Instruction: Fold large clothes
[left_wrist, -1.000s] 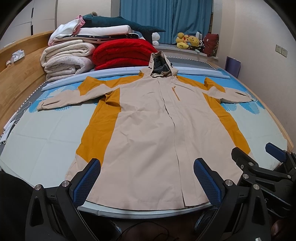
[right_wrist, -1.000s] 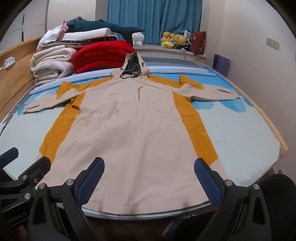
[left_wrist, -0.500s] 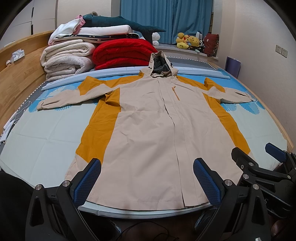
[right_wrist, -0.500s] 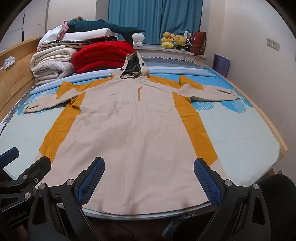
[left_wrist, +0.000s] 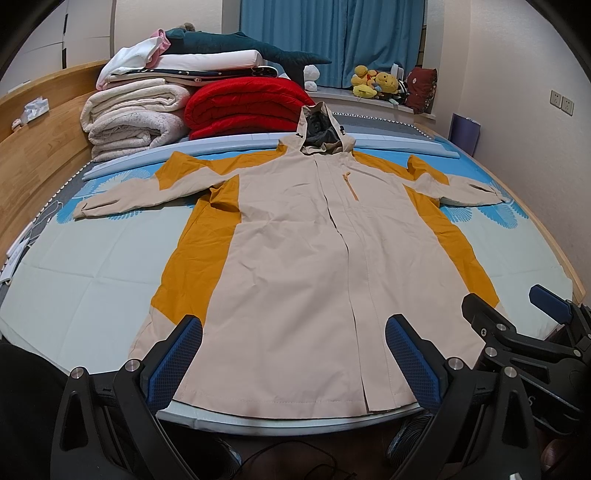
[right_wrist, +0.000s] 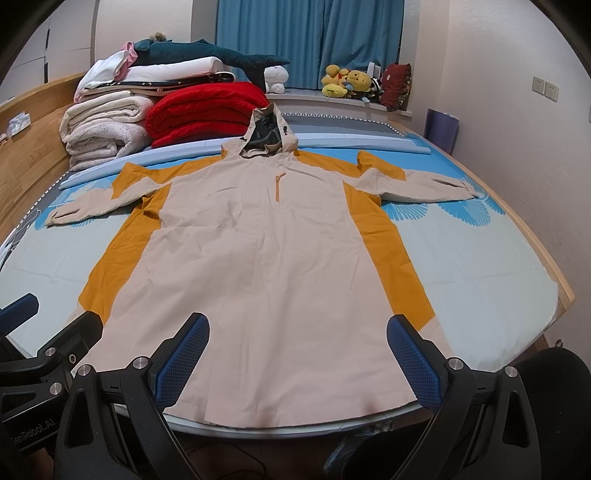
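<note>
A long beige hooded jacket with mustard-yellow side panels lies flat and face up on the bed, sleeves spread out, hood toward the far end; it also shows in the right wrist view. My left gripper is open and empty, held above the jacket's hem at the near bed edge. My right gripper is open and empty, also over the hem. The right gripper shows at the right edge of the left wrist view, beside the left one.
The bed has a pale blue sheet. Folded blankets and a red quilt are stacked at the far left. A wooden headboard runs along the left. Plush toys sit on the window ledge. The wall stands to the right.
</note>
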